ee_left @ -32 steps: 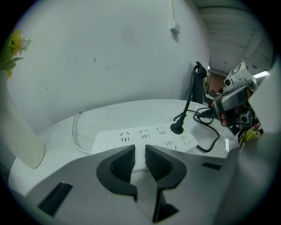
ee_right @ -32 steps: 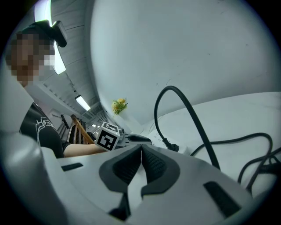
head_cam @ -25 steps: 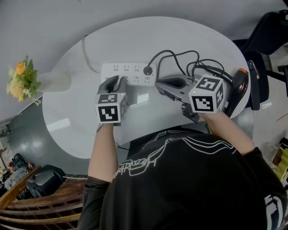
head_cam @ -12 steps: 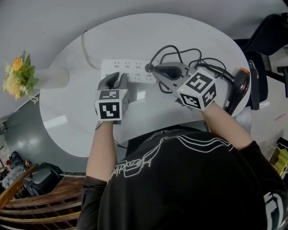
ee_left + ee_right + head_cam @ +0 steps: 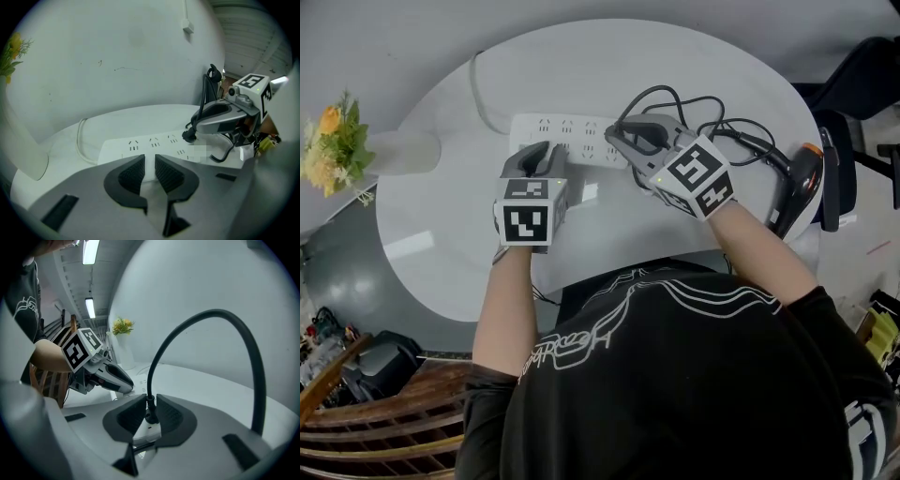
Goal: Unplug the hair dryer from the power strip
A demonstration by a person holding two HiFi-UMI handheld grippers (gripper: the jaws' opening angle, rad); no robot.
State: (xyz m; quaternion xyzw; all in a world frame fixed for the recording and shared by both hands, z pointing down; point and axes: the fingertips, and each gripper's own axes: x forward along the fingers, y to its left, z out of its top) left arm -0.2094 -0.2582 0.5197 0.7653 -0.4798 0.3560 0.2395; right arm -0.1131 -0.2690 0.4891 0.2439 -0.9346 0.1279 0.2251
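Head view first: the white strip (image 5: 567, 131) lies across the far half of the round bench (image 5: 441, 220). The left hand-held gripper (image 5: 542, 152) sits at the strip's near edge. The right hand-held gripper (image 5: 616, 133) is at the strip's right end, where the black cord (image 5: 666, 94) loops up. The dryer (image 5: 797, 178) lies well to the right of the strip, at the bench's rim.

Left gripper view: the jaws are a narrow gap apart with nothing between them, just the strip's near edge showing through. Over at the strip's right end the other gripper noses onto a socket.

Right gripper view: there it is, the black plug (image 5: 151, 416) stands in the strip, and the pads pinch it from both sides.
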